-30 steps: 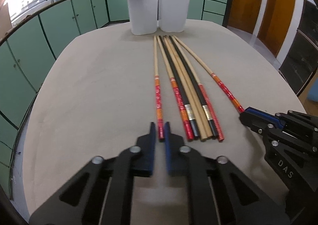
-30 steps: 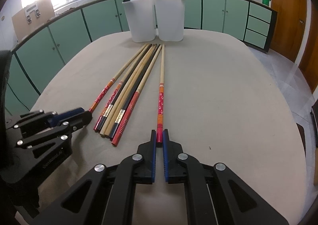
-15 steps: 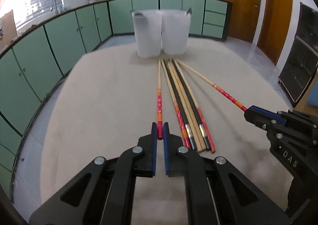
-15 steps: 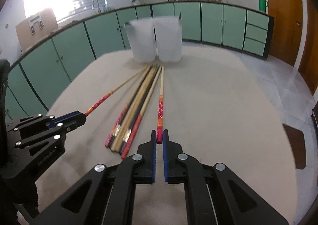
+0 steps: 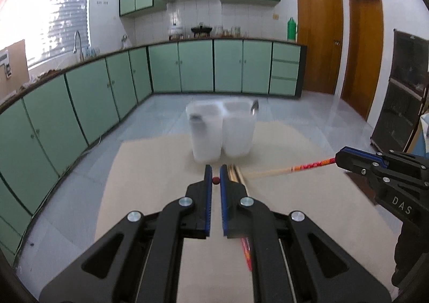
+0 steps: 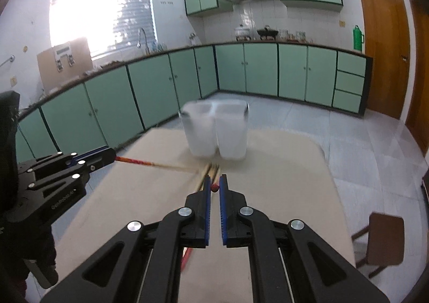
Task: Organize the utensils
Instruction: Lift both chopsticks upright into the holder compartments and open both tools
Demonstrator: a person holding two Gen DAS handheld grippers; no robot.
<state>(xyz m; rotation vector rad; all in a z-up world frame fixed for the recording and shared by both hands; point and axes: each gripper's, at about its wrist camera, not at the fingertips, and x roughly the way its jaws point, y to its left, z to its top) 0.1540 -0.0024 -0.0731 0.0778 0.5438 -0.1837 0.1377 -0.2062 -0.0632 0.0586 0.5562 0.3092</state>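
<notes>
Each claw — left gripper (image 5: 215, 180), right gripper (image 6: 214, 187) — pinches one red-tipped chopstick (image 5: 215, 180); the other chopstick (image 6: 214, 187) too. White holder (image 5: 221, 128) stands at 12 o'clock — on the table (image 5: 150, 169).

Left gripper (image 5: 215, 173) black, blue finger pads (image 5: 223, 204); chopstick (image 5: 215, 180) end between them red. Right gripper (image 6: 215, 182) same black and blue; its chopstick (image 5: 289, 168) tan wood, red-orange patterned near end. Two containers (image 5: 221, 131) far on table, translucent white. Table (image 5: 150, 169) beige. Cabinets (image 6: 150, 88) mint green, dark trim. Doors (image 5: 319, 43) orange-brown wood.
</notes>
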